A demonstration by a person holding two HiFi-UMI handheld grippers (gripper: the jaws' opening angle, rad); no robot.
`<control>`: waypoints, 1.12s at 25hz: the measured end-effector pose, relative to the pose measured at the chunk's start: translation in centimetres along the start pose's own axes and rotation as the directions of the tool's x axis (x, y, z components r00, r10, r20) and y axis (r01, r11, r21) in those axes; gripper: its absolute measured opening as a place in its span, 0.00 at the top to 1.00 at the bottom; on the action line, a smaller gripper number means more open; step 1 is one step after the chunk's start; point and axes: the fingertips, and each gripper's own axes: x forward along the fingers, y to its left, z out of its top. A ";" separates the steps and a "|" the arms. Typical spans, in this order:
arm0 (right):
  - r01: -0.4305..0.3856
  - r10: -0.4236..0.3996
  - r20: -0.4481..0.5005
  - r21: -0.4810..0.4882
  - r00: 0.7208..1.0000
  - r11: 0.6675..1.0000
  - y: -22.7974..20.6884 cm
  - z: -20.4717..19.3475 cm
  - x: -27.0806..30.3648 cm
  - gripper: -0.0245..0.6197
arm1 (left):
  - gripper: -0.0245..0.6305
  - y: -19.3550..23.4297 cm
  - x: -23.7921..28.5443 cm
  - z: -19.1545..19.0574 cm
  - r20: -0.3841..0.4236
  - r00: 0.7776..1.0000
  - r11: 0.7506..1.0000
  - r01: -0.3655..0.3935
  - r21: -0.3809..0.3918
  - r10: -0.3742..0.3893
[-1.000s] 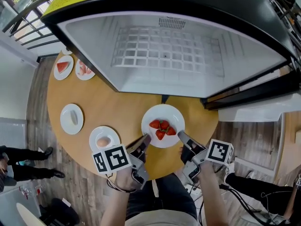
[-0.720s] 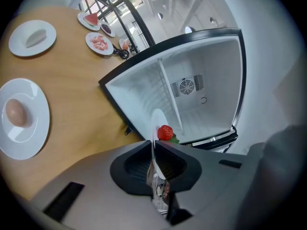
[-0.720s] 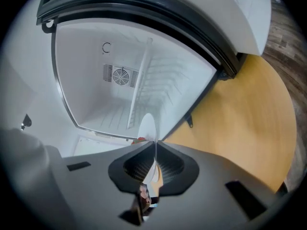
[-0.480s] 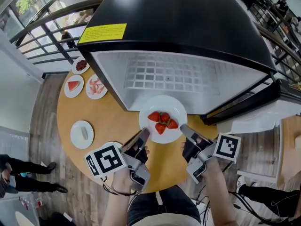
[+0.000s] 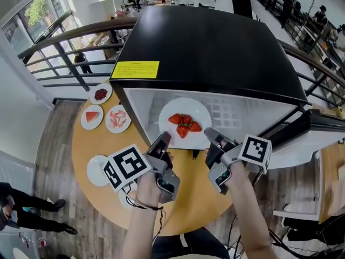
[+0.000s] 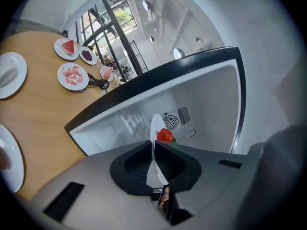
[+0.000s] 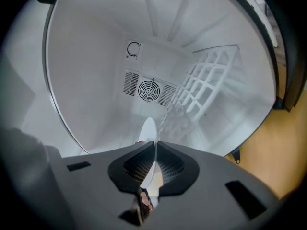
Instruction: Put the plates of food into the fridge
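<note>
left claw [image 5: 163,140] and right claw [image 5: 210,135] each clench the near rim of the strawberry plate [image 5: 200,108], held flat, berries up, at the open fridge [image 5: 215,47] mouth.

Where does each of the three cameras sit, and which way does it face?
Head view: on the person's head, facing steeply down at fridge and table; forearms, left gripper, right gripper show.
Left gripper view: on the left gripper, facing the fridge opening; its jaws grip the strawberry plate.
Right gripper view: on the right gripper, facing the fridge's rear fan; its jaws grip that plate.
Shared by gripper views: the plate, edge-on.
</note>
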 end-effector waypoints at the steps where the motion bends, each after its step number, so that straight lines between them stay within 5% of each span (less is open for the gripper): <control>1: 0.003 -0.003 0.004 -0.004 1.000 1.000 0.2 0.4 0.4 0.92 | 0.93 0.0 0.3 0.4 0.015 1.000 1.000 -0.009 -0.001 0.009; 14: 0.061 -0.055 0.072 -0.083 0.996 0.995 0.4 2.9 6.6 0.92 | 0.92 1.7 3.9 4.7 0.170 0.969 0.978 -0.193 0.084 0.177; 28: 0.176 -0.163 0.089 -0.166 0.983 0.970 -0.4 3.8 8.4 0.92 | 0.91 3.5 5.2 4.9 0.189 0.932 0.948 -0.317 0.013 0.309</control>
